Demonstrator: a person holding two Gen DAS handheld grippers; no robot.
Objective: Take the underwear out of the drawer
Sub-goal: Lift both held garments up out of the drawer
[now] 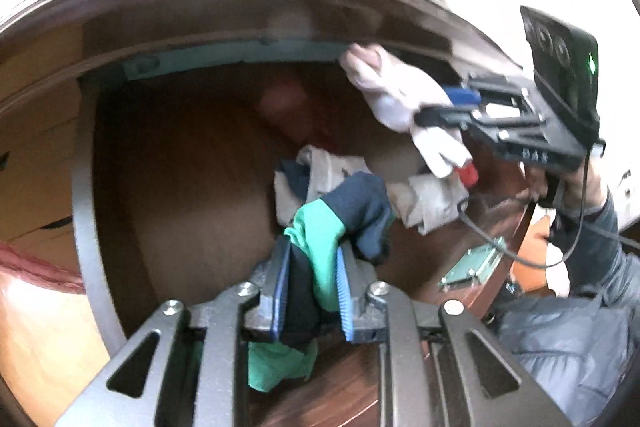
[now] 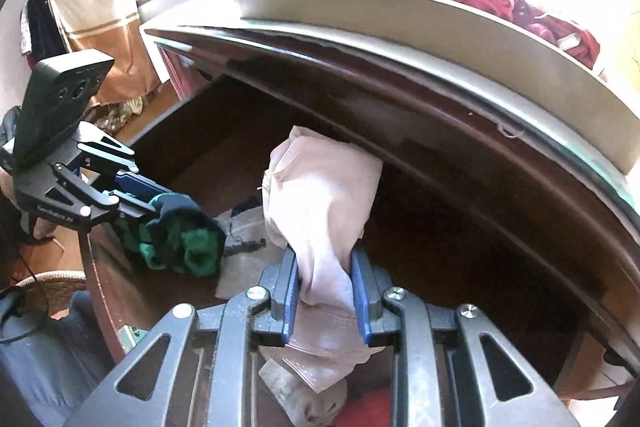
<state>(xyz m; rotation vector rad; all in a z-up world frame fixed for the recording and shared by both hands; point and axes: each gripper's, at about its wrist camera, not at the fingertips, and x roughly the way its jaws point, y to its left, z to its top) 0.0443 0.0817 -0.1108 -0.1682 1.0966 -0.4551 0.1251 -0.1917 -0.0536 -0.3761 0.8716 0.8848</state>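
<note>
**Underwear: one piece gripped in each hand, over the open drawer**

Underwear is already clamped in both tools. The left gripper (image 1: 312,291) has its jaws drawn in narrow on a green and navy piece (image 1: 320,227); the cloth is bunched between the blue pads, with a fold bulging above them and a green tail hanging below. The right gripper (image 2: 326,299) has its jaws pressed on a pale pink piece (image 2: 320,195), which stands up in a soft lump above the pads and droops in a flap beneath them.

Both pieces hang over the inside of the drawer (image 1: 180,155), the pink one close under the dark wooden lip of the cabinet top. On the drawer floor, just beyond the left gripper, lies a small heap of other clothes (image 1: 344,187), whitish and patterned, with something red (image 2: 368,407) near the right gripper's base.

This is light, limp fabric with no stiffness. It will sag, swing and drag whatever loose edge trails behind. It is not fragile, though a thin pinch could slip out. The surest hold looks to be a thick gathered fold near the middle or the waistband, as both grips now have, rather than one thin hem.

A person's sleeve (image 1: 600,239) shows behind the right tool.
</note>
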